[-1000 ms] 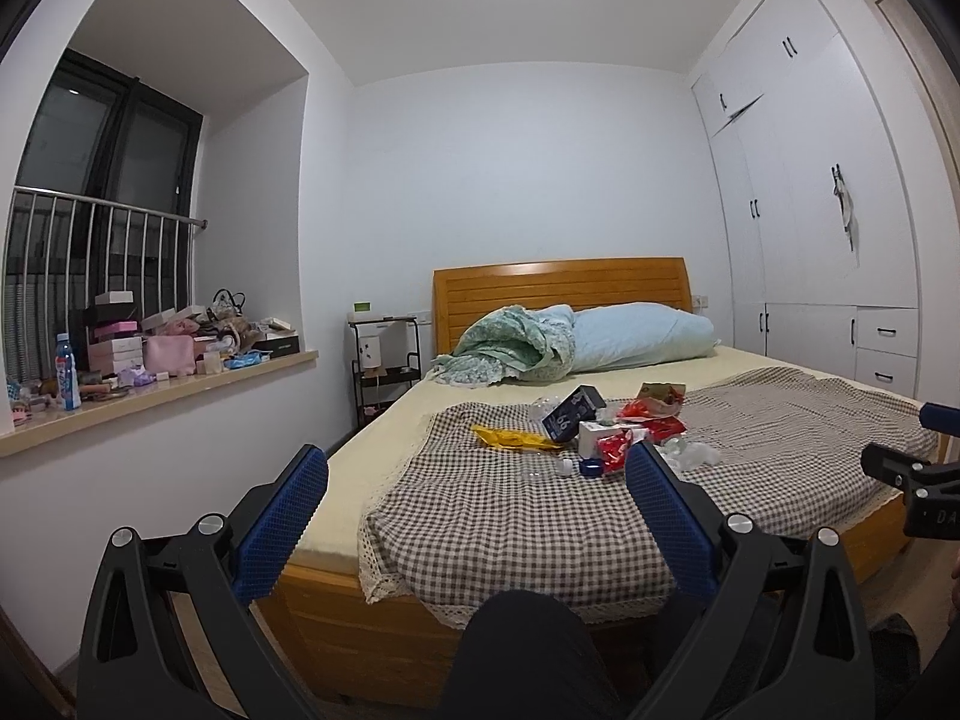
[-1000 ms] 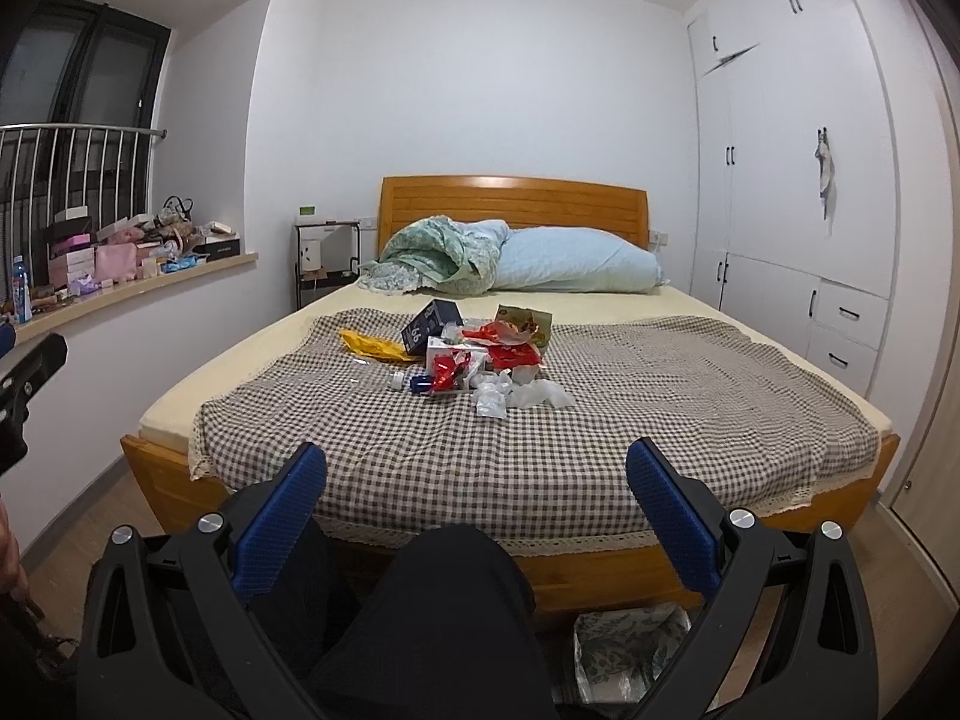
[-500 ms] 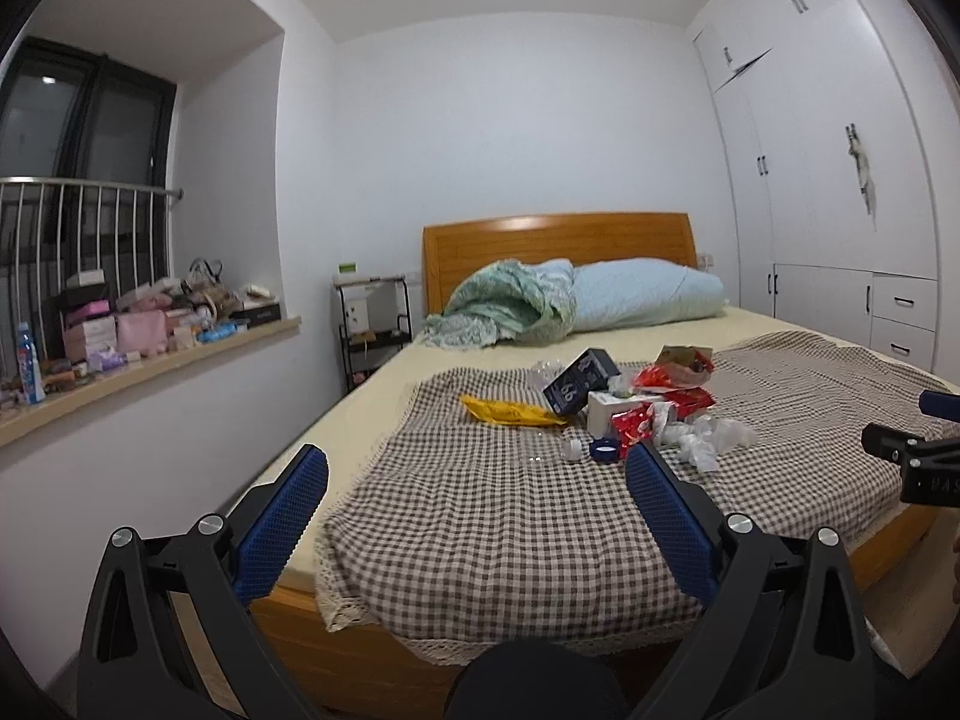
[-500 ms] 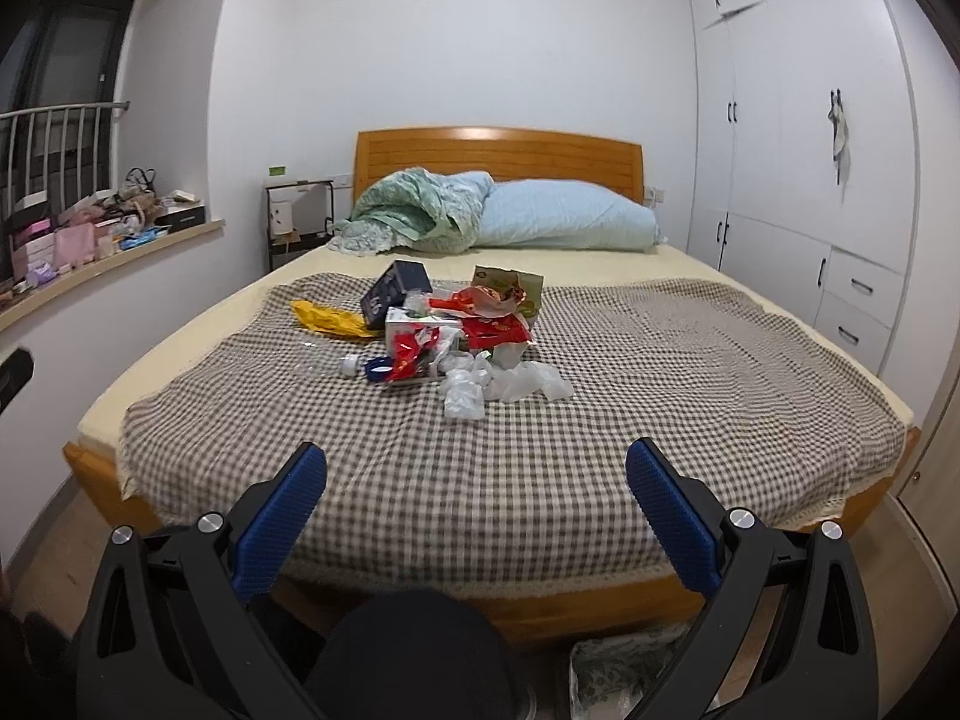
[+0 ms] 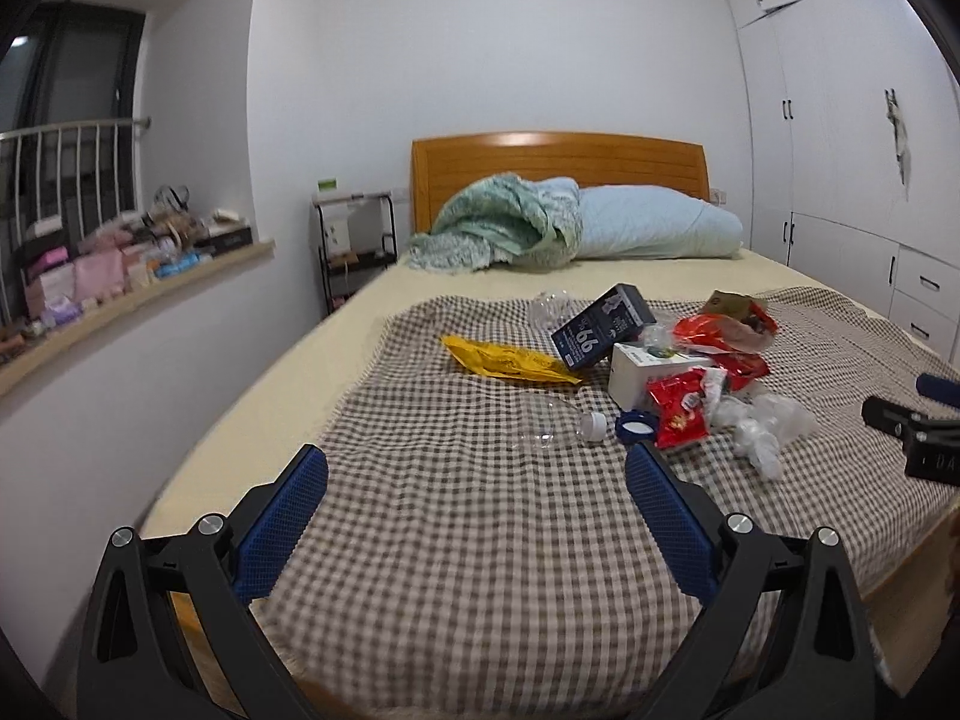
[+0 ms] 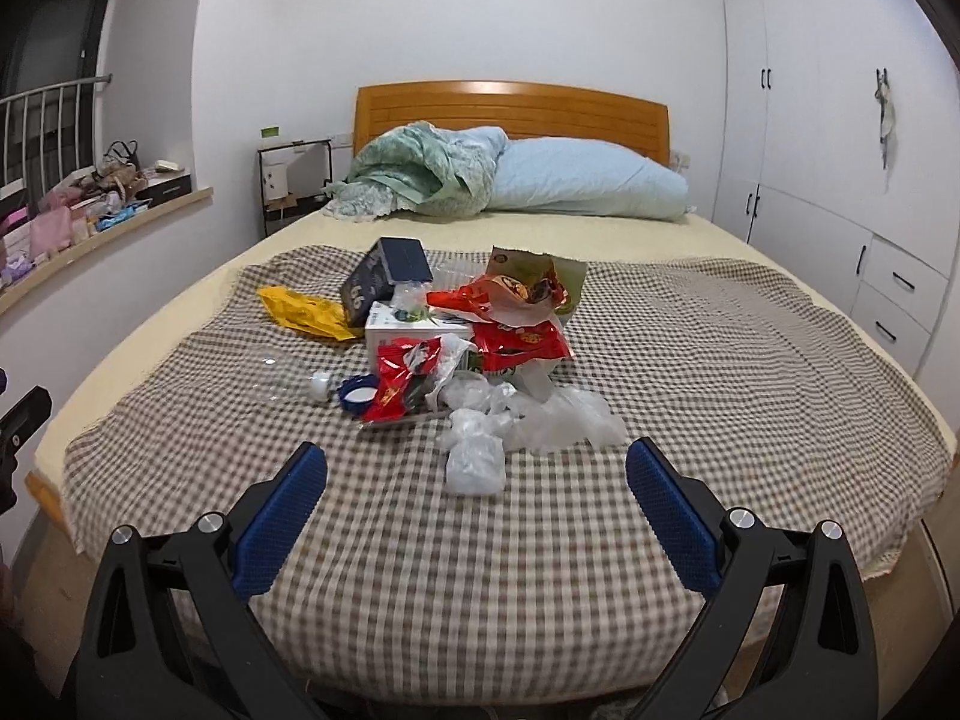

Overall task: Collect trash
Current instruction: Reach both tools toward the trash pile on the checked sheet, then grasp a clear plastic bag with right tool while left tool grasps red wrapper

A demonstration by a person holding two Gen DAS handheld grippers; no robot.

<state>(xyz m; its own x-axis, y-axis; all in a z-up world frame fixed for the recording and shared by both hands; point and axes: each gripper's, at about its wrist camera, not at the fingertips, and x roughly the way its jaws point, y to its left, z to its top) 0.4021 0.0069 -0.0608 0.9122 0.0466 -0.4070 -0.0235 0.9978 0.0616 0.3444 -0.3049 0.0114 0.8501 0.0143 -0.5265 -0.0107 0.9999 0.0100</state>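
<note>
bedroom with white walls, a wooden headboard and a checked blanket spread over the bed. mid-blanket lies the trash pile: a yellow wrapper, a dark blue carton leaning on a white box, red snack bags, crumpled clear plastic nearest the foot of the bed, plus a white cap and a blue lid just beside a clear bottle that is hard to make out.

left gripper and right gripper both hang over the near blanket with jaws spread wide, holding nothing, short of the pile.

judging by looks, everything here is light. the wrappers and plastic are limp and crinkly and probably slide under a pinch, so a bunched fold is the place to take them. the cartons are stiffer but crushable; grip across a narrow side. caps are small and may roll.
</note>
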